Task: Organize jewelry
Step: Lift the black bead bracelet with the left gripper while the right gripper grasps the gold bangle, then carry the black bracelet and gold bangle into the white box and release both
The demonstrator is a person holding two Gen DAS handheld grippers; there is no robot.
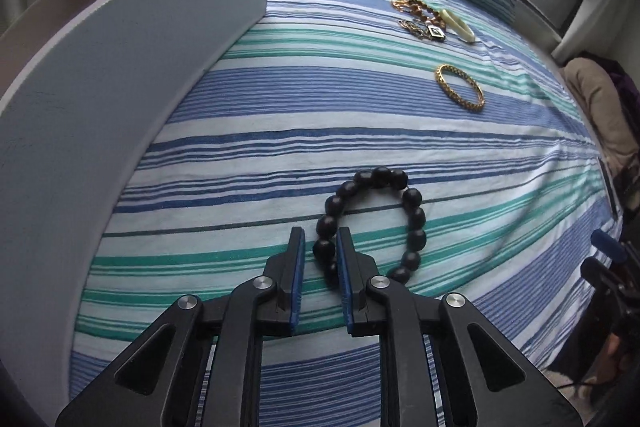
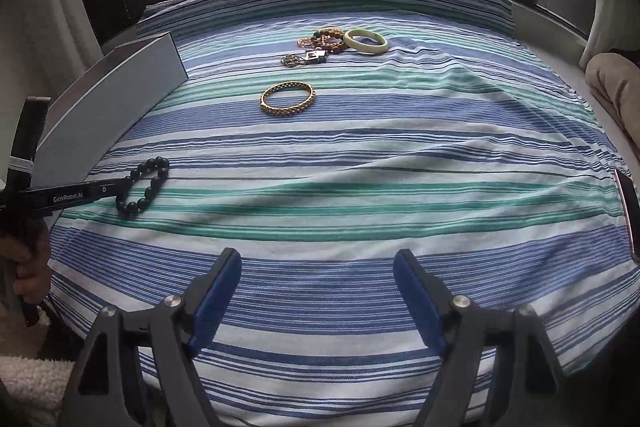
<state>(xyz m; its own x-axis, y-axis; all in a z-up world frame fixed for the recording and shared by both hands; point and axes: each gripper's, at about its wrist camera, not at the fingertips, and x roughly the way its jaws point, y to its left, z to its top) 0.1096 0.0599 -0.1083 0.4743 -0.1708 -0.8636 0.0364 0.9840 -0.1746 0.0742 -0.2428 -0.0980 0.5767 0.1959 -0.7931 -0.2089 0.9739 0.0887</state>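
Observation:
A black bead bracelet (image 1: pixel 416 219) lies on the striped bedspread (image 1: pixel 280 155) beside a grey box (image 1: pixel 120 59). My left gripper (image 1: pixel 321 239) straddles the bracelet's left side. One bead sits between the blue pads, with a thin gap on the left pad's side, so the jaws stand narrowly open. In the right wrist view the same left gripper (image 2: pixel 120 187) reaches in from the left over the black bracelet (image 2: pixel 154 183). My right gripper (image 2: pixel 318 257) hovers wide open over the near part of the bed, holding nothing.
Farther back lie a gold bangle (image 2: pixel 280 111), a pale jade bangle (image 2: pixel 366 47), brown bead bracelets (image 2: pixel 328 41) and a pendant chain (image 2: pixel 314 57). The grey box (image 2: pixel 112 107) stands at the bed's left edge. A beige cushion (image 2: pixel 612 87) sits at the right.

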